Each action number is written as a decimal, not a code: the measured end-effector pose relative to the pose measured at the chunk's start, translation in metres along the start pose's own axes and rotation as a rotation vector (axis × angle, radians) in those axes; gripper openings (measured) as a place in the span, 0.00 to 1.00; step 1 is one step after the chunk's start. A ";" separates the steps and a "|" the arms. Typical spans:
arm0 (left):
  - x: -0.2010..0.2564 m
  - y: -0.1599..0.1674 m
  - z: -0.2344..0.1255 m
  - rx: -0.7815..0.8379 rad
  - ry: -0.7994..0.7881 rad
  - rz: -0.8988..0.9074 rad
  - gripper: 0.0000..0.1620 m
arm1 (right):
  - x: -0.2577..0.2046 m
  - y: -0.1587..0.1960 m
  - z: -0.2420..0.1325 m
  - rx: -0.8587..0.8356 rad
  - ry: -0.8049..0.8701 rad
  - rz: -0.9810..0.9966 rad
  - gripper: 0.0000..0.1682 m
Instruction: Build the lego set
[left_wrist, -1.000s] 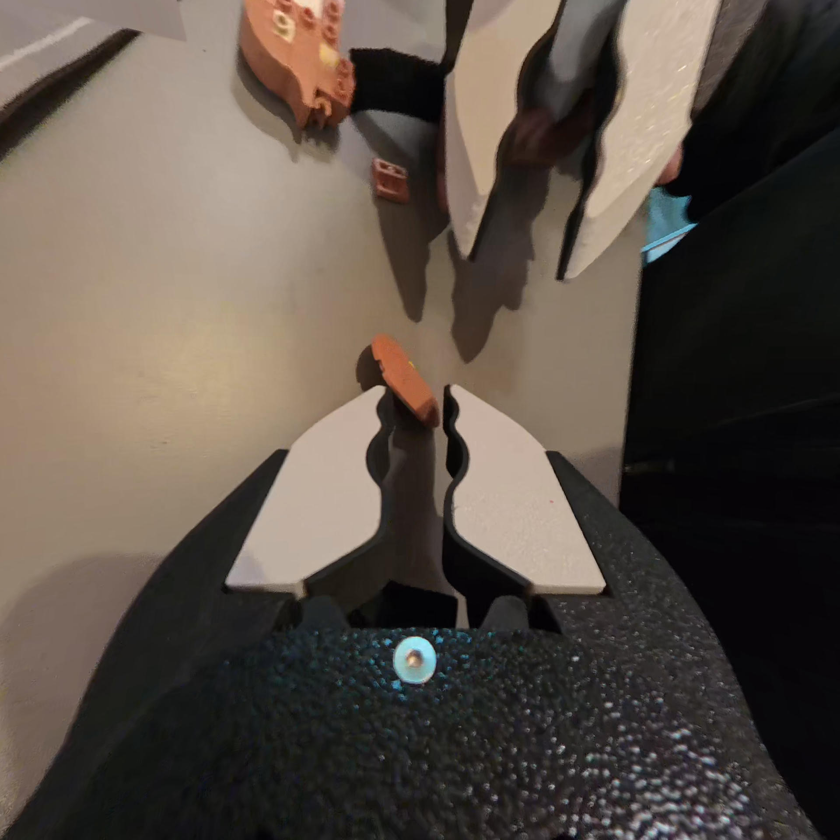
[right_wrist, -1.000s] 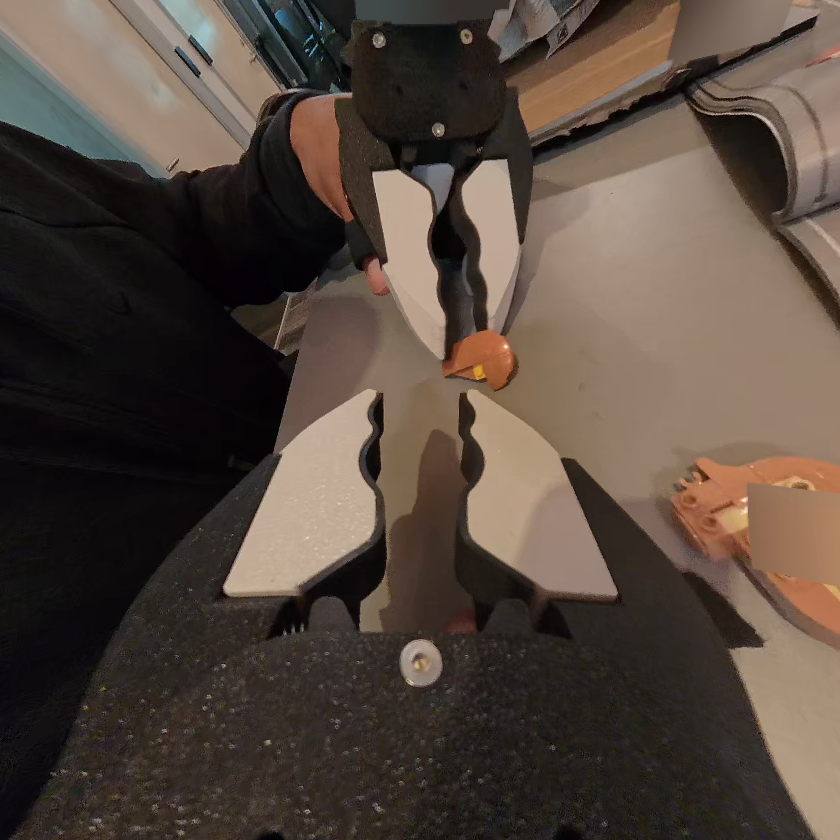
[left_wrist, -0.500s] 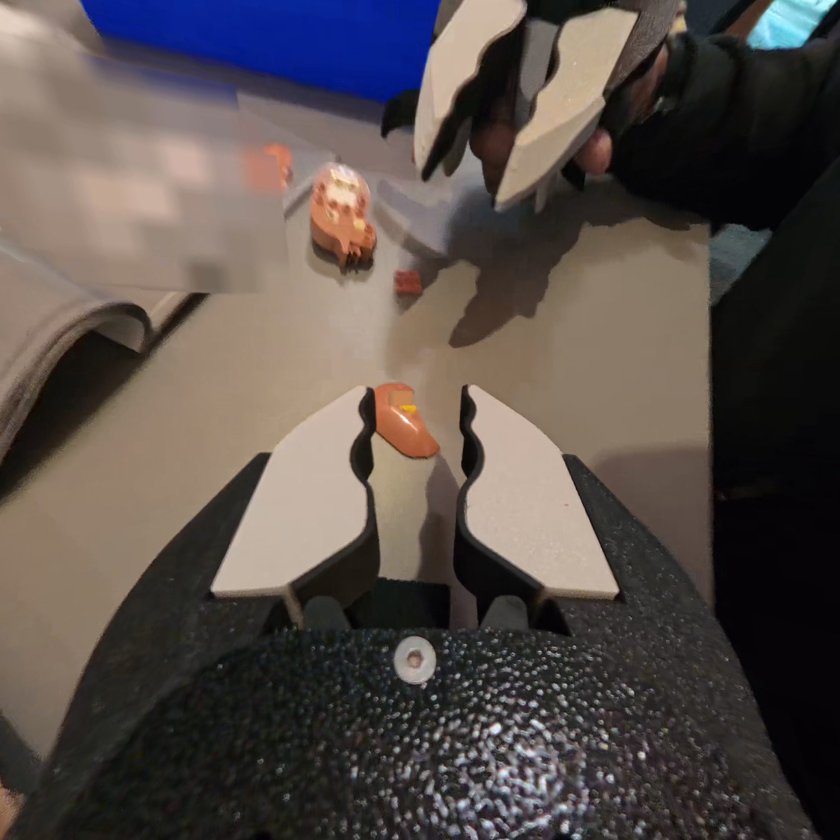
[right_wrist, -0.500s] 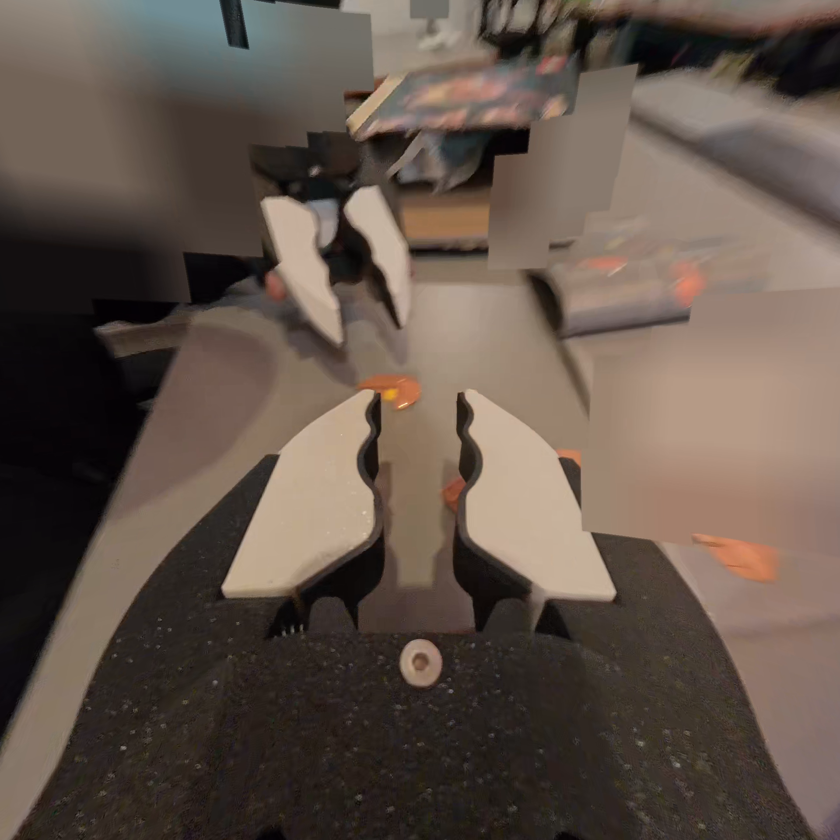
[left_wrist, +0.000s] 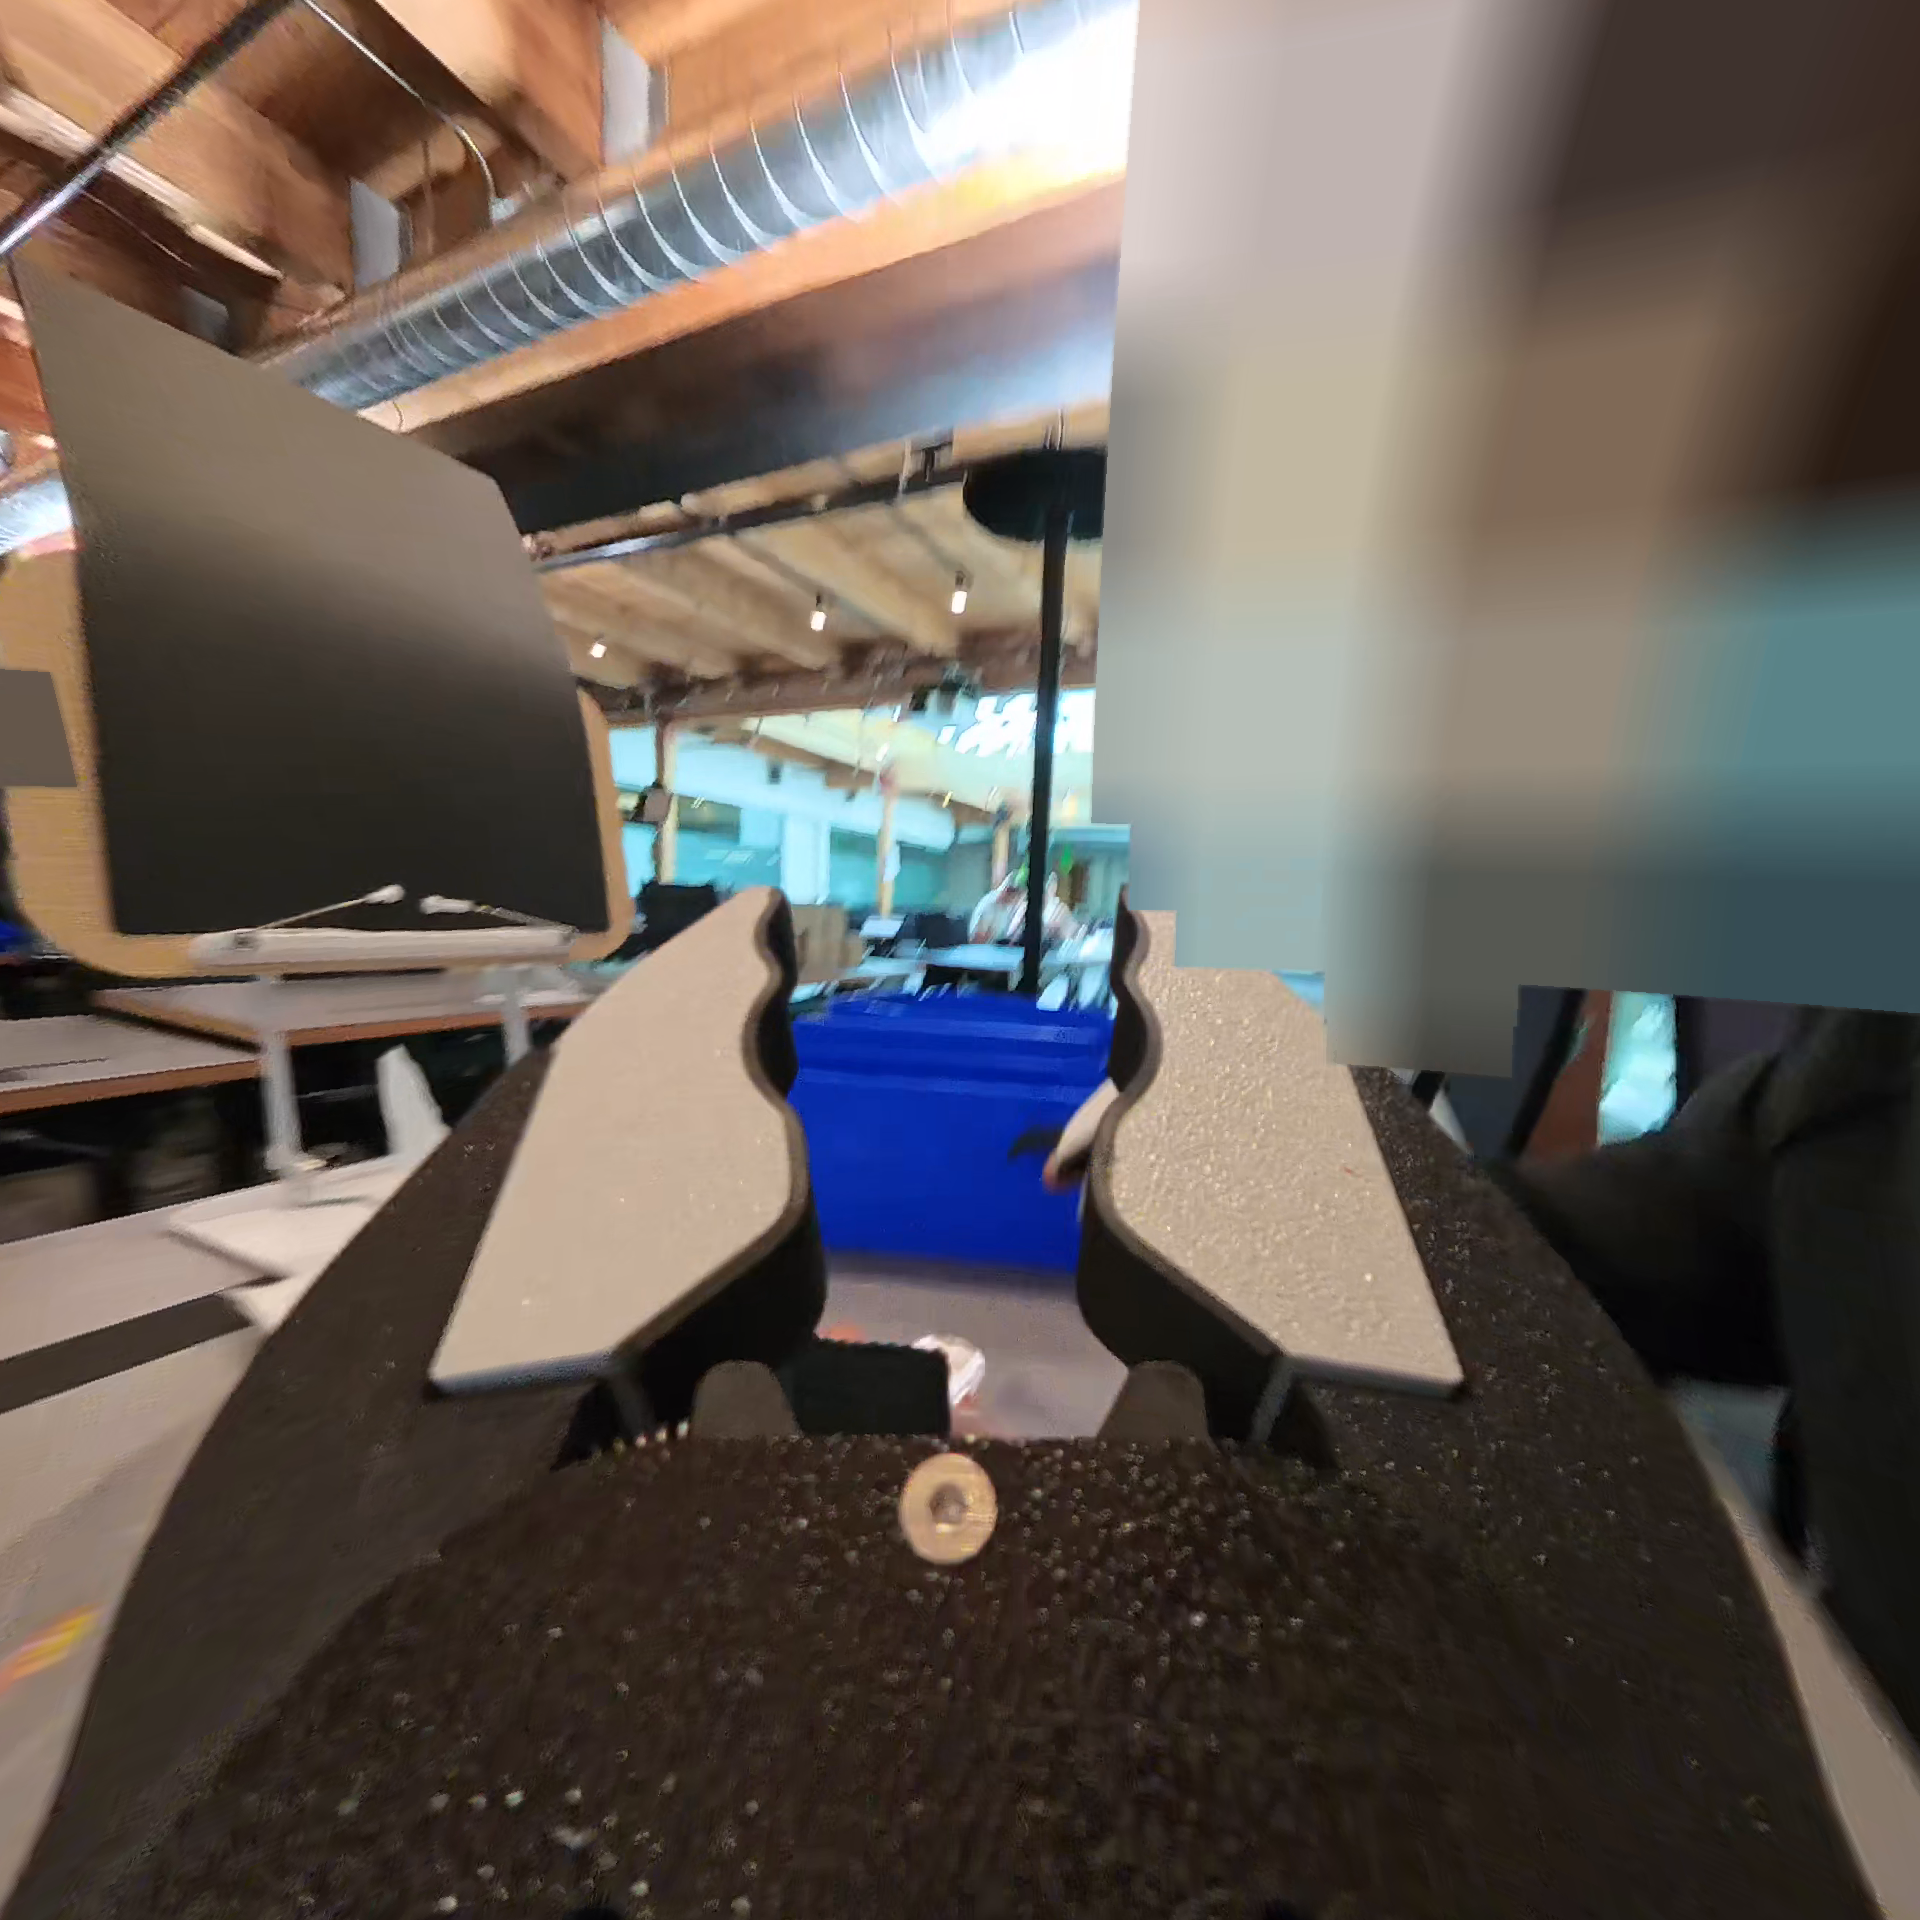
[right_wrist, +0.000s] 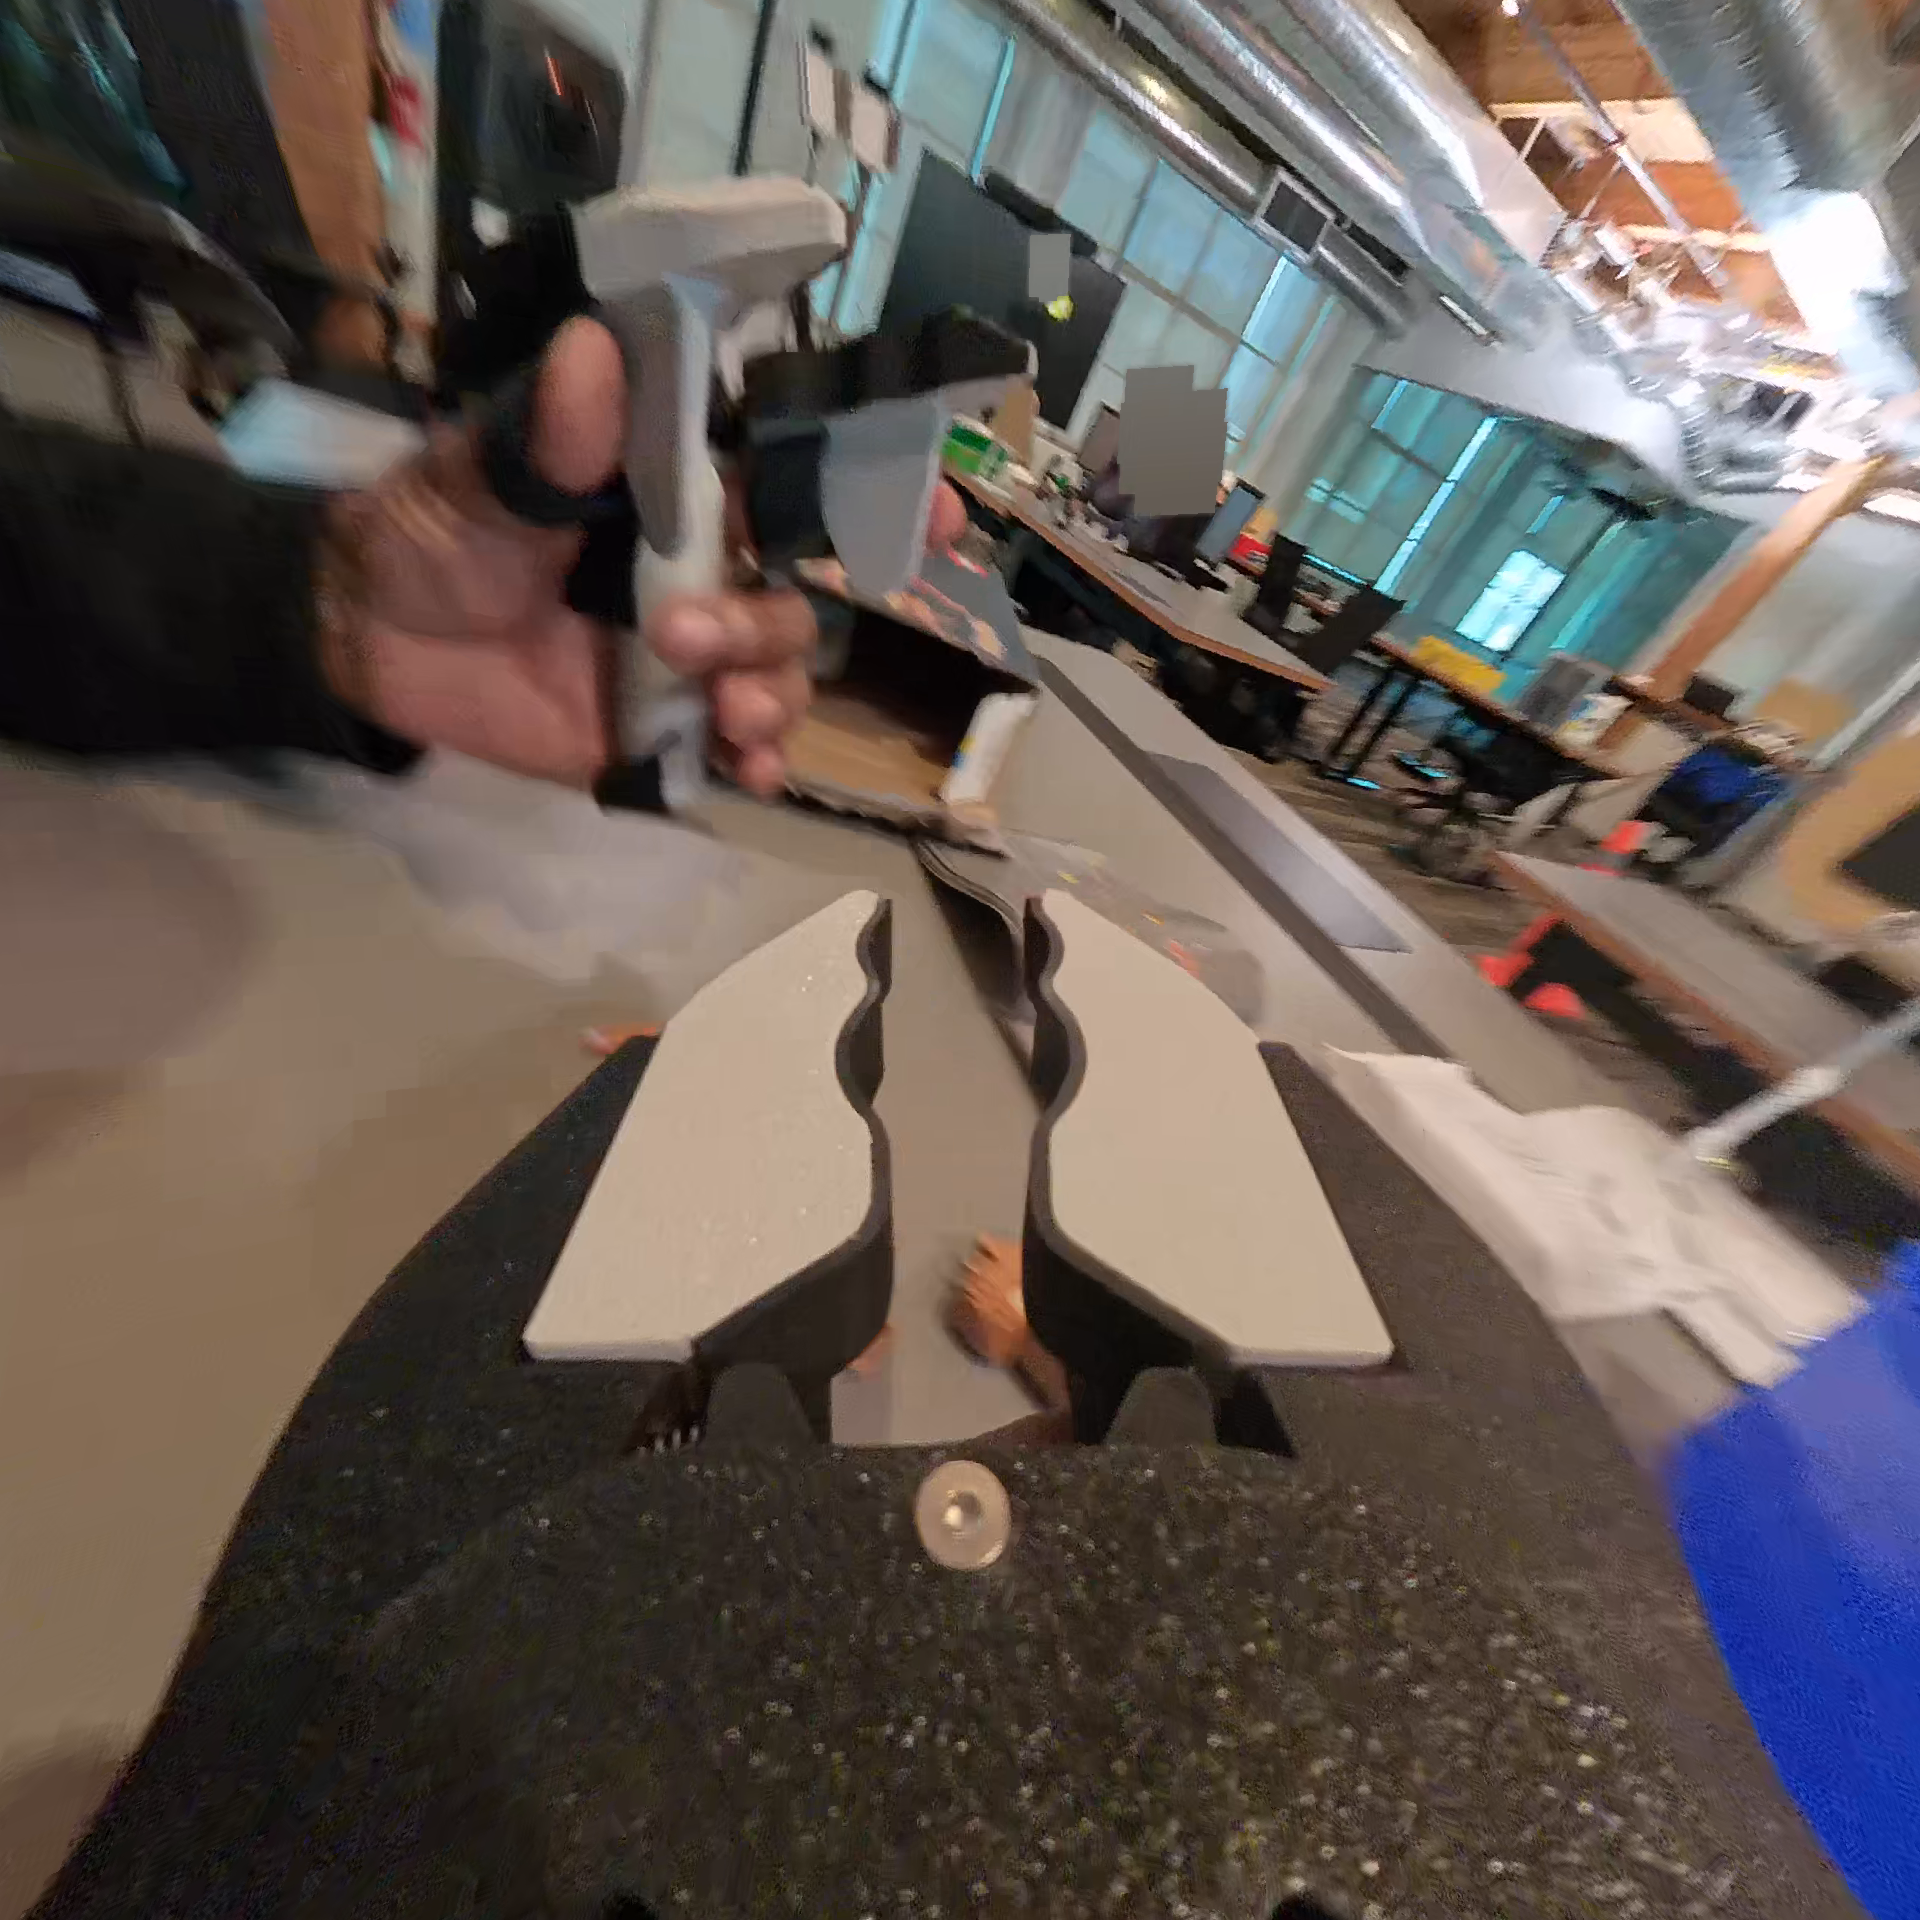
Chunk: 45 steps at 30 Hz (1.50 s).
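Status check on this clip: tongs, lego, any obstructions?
Left tongs open, empty, aimed off the table. Right tongs open, empty. Brown lego piece loose on grey table beneath them. Nothing obstructing.

- A brown lego piece (right_wrist: 987, 1304), studs showing, lies blurred on the grey counter (right_wrist: 312, 1039).
- A second orange-brown piece (right_wrist: 623, 1036) lies flat on the counter, mostly hidden; its shape cannot be told.
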<state>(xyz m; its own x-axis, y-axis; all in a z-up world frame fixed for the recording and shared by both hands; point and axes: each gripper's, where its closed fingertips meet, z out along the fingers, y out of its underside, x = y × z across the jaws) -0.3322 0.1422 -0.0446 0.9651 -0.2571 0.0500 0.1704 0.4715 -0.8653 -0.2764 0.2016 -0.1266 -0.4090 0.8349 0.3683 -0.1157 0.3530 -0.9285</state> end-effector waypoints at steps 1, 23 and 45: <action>0.003 -0.008 0.001 0.072 -0.004 -0.071 0.36 | -0.009 -0.007 0.005 0.030 -0.020 0.074 0.12; 0.067 -0.037 -0.015 0.364 0.134 -0.279 0.36 | -0.076 -0.060 0.046 0.074 -0.290 0.493 0.00; 0.046 -0.053 -0.034 0.495 0.131 -0.569 0.38 | -0.140 -0.088 0.041 0.208 -0.671 0.676 0.00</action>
<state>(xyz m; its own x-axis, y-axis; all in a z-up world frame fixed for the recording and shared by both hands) -0.3037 0.0765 -0.0138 0.6756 -0.6571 0.3345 0.7333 0.5515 -0.3977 -0.2464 0.0360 -0.0987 -0.8712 0.3969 -0.2889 0.2014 -0.2477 -0.9477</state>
